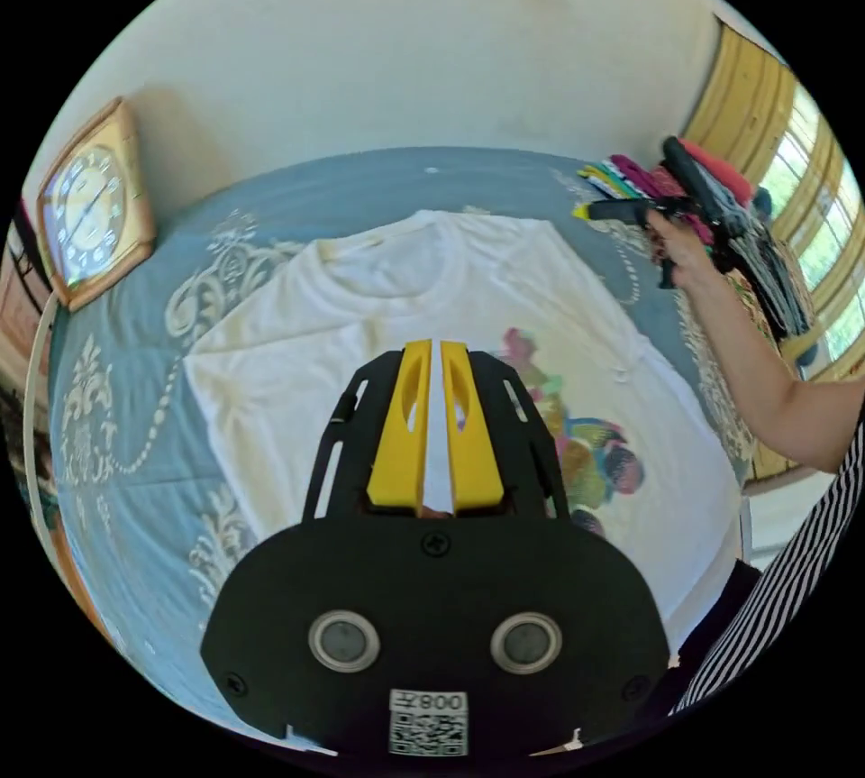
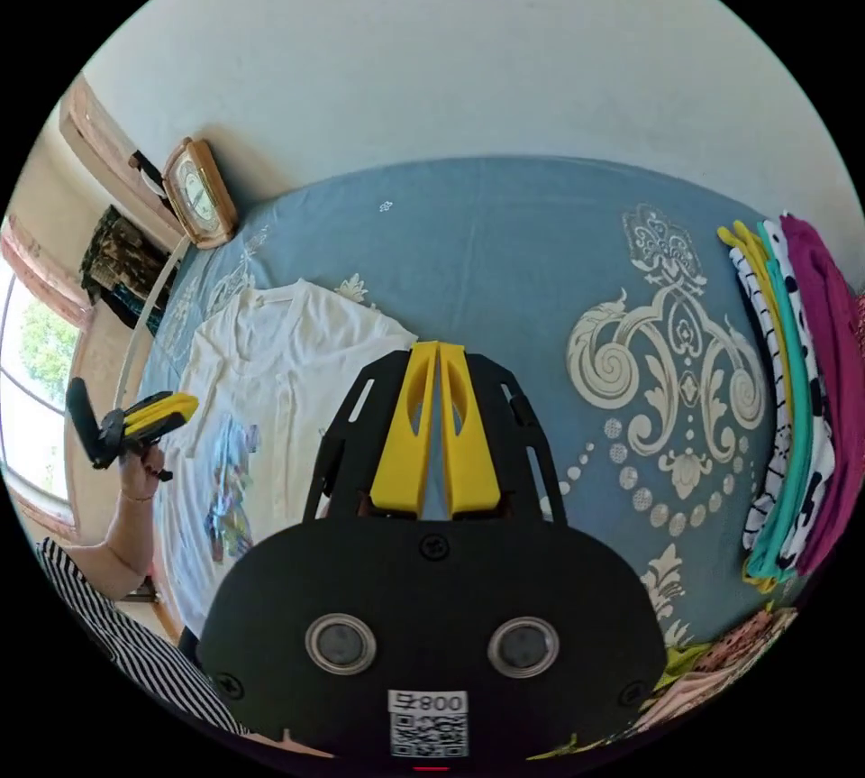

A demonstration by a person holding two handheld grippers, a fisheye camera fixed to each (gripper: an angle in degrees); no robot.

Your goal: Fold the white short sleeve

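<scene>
Fold not begun: the white short-sleeve T-shirt with a colourful print point(image 1: 396, 309) lies spread flat, front up, on the blue bedspread with cream scroll pattern point(image 2: 505, 237), and both tools hang above it holding nothing, the left tool point(image 1: 431, 381) with its yellow jaws nearly together over the shirt's middle, the right tool point(image 2: 438, 386) likewise near closed and off to the shirt's side. Next move probably means opening the jaws and dropping to a sleeve or side edge. Nearby: a stack of folded coloured clothes point(image 2: 793, 381) well apart, a wood-framed clock point(image 1: 90, 205) against the wall; nothing lies on the shirt.
</scene>
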